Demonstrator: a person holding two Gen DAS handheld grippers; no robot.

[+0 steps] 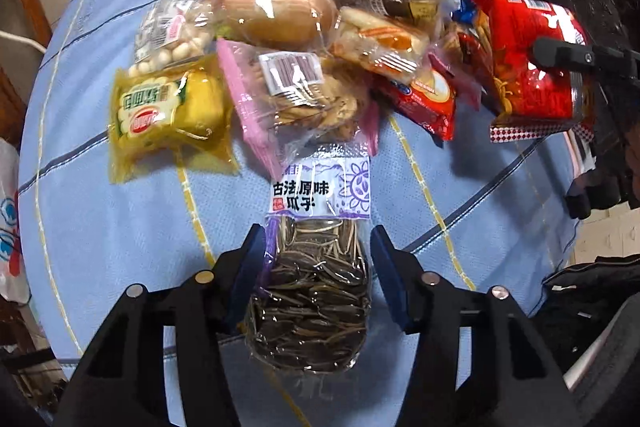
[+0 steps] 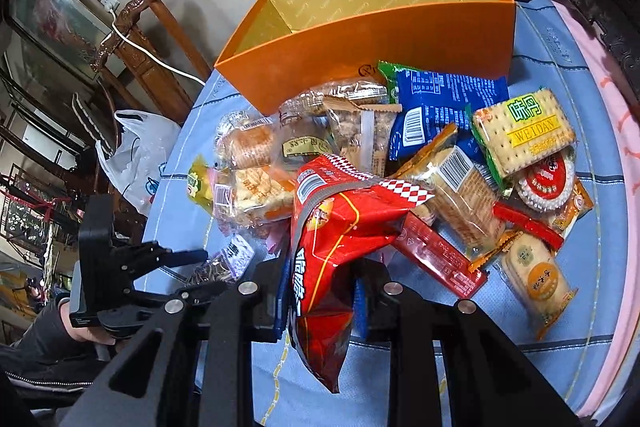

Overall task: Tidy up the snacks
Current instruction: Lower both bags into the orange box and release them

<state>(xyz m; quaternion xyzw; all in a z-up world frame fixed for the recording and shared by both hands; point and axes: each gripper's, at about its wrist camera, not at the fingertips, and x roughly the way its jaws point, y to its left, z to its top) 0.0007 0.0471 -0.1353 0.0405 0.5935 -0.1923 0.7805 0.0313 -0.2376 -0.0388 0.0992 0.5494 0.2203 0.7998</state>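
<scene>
Snacks heaped mid-tabletop on the blue checked cloth, just in front of the empty orange box at the far edge. Right gripper is clamped on the red snack bag, which hangs off the cloth above the pile's near side. Left gripper straddles the sunflower seed packet toward the near edge; left pad touches the wrapper, right pad stands just clear, no firm squeeze visible. Yellow packet lies at the pile's left.

Glossy crinkled plastic snack packets, matt orange box probably card, woven blue tablecloth
</scene>
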